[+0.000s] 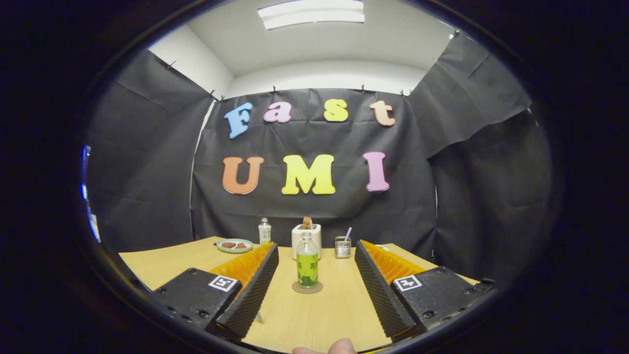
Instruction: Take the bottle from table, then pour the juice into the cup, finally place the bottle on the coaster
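A clear bottle [307, 260] with a green label and green juice in its lower part stands upright on a round coaster [307, 288] on the wooden table [314, 314]. It sits in line with the gap between my fingers and touches neither of them. My gripper [316, 247] is open, its fingers spread wide to either side of the bottle. Beyond the right finger's tip stands a small clear cup [342, 247] with a straw in it.
Behind the bottle stands a white toaster [306, 238] with bread in it. To its left are a small white bottle [264, 231] and a plate [234, 245] with brown food. Black cloth walls close the table's far side. A person's fingertip [339, 346] shows below the fingers.
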